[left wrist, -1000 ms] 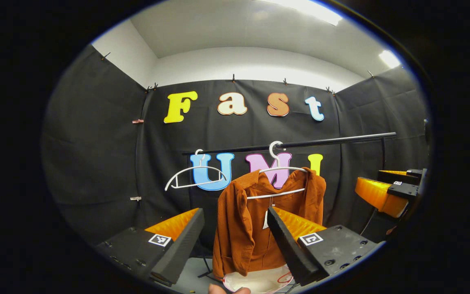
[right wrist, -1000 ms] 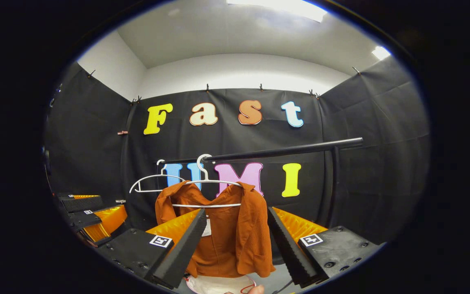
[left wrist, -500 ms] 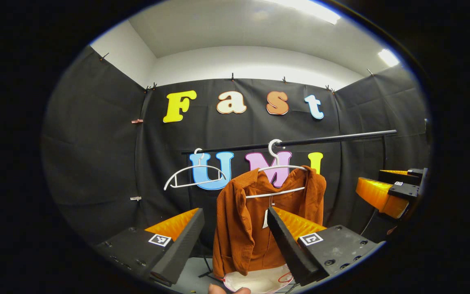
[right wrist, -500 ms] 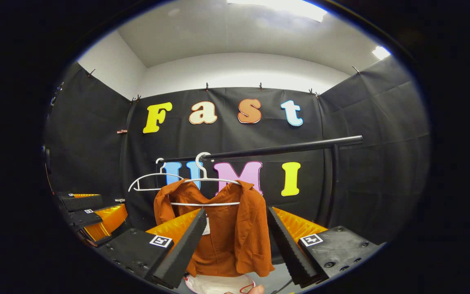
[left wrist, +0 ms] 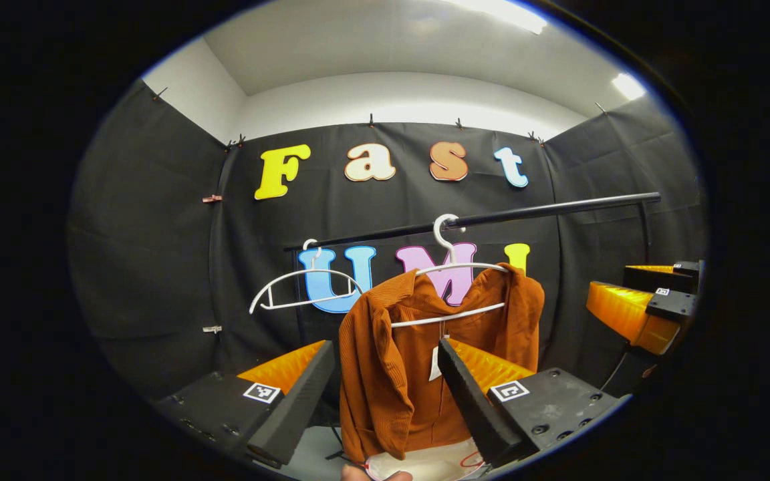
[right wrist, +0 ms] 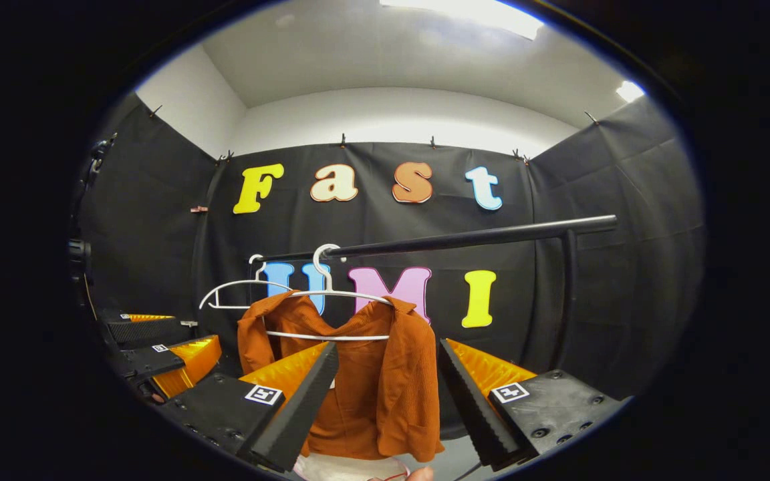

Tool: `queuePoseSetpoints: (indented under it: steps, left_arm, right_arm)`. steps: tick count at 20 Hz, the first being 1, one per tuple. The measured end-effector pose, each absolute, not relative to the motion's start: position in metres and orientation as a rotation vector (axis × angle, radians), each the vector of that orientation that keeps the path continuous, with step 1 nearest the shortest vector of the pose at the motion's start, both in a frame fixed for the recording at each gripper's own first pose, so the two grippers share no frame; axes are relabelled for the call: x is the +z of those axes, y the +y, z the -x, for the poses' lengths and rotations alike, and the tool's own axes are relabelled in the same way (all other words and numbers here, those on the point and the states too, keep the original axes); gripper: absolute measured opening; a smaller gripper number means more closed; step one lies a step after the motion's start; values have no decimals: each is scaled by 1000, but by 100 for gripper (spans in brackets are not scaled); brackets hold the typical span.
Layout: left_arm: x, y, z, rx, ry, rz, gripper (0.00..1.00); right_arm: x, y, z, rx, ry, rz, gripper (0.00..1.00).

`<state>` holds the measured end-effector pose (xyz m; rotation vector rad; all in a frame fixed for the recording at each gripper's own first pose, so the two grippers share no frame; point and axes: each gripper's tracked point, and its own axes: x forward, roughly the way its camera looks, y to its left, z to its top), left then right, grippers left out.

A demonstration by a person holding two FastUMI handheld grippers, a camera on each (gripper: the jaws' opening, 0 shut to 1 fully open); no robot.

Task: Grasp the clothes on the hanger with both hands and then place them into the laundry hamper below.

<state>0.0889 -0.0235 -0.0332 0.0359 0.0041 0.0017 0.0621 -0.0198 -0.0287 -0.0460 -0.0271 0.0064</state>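
A rust-orange shirt hangs on a white hanger from a black rail. Below it shows the pale rim of the laundry hamper. My left gripper is open, a short way in front of the shirt's left half, with nothing between its fingers. My right gripper is open too, facing the shirt's right half from the same distance. Each gripper also appears at the edge of the other's view: right gripper, left gripper.
An empty white hanger hangs on the rail left of the shirt. The rail's upright post stands at the right. A fingertip shows at the bottom edge. Black cloth walls close the booth on three sides.
Both grippers have moved a little closer to the shirt, which now looks larger, and the rail sits higher in the left gripper view. Both stay open.
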Motion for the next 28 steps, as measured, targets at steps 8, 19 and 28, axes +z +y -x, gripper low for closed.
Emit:
queuePoseSetpoints:
  steps: [8, 19, 28]
  left_arm:
    - [-74, -18, -168, 39, 16, -53, 96]
    - [-80, -18, -224, 71, 14, -29, 76]
    - [-97, -26, -242, 36, 47, -66, 5]
  right_arm:
    - [-86, -41, -138, -33, 3, 10, 98]
    - [-114, -58, -221, -45, -13, -21, 100]
    - [-126, -15, -253, 129, 31, -148, 9]
